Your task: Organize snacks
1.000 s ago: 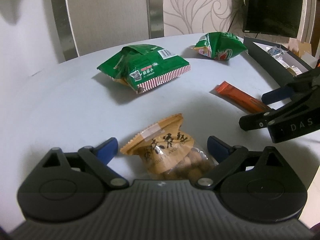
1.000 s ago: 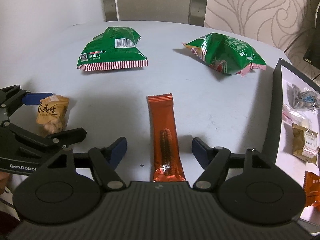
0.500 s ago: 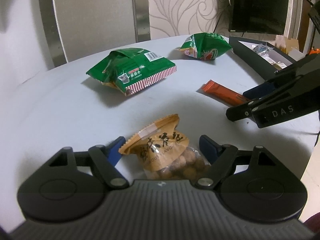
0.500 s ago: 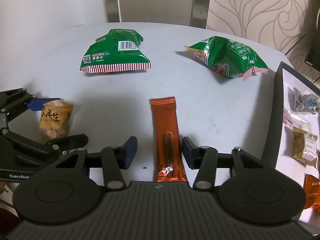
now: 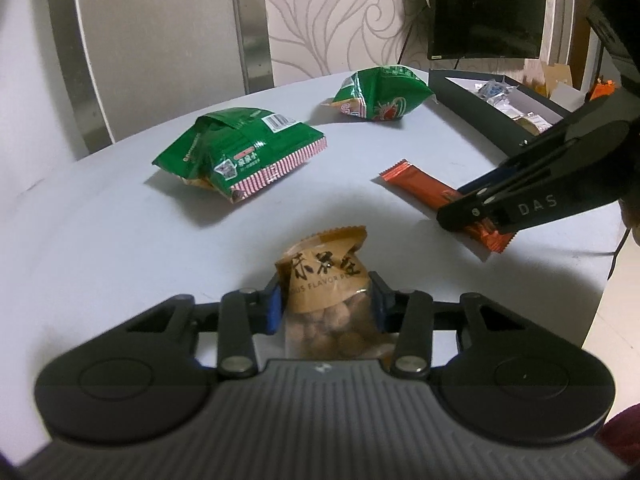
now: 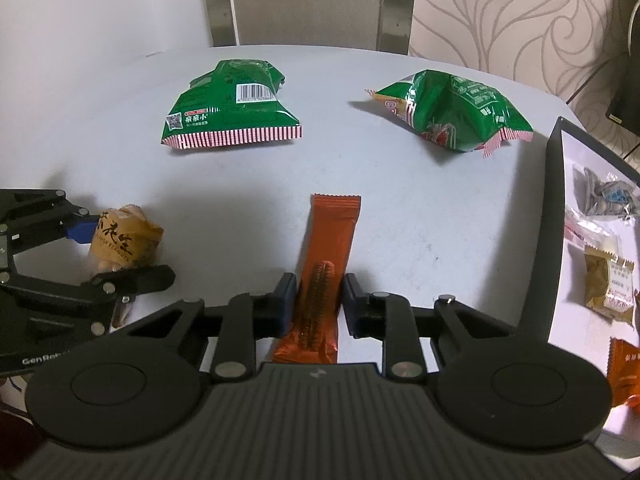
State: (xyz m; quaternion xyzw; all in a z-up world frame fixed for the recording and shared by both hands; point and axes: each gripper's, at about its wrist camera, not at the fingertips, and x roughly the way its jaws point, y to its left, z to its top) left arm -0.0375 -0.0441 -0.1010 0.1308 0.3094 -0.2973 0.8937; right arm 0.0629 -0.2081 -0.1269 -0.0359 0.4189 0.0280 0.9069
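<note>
My left gripper [image 5: 326, 300] is shut on a tan peanut packet [image 5: 324, 276], held just above the white table; the packet also shows in the right wrist view [image 6: 124, 240]. My right gripper [image 6: 318, 300] is shut on a long orange snack bar [image 6: 326, 264], which also shows in the left wrist view [image 5: 424, 186], lifted at its near end. Two green snack bags lie further back: one with a barcode [image 6: 232, 110] at the left, one crumpled [image 6: 452, 114] at the right.
A black tray [image 6: 554, 216] with a white floor stands at the right table edge and holds several small packets [image 6: 608, 280]. A chair back [image 5: 160, 40] stands behind the round table [image 5: 100, 216]. A dark monitor [image 5: 486, 8] is at the far right.
Both grippers have closed from open: the left onto the peanut packet, the right onto the orange bar. Both packets have lifted slightly off the table.
</note>
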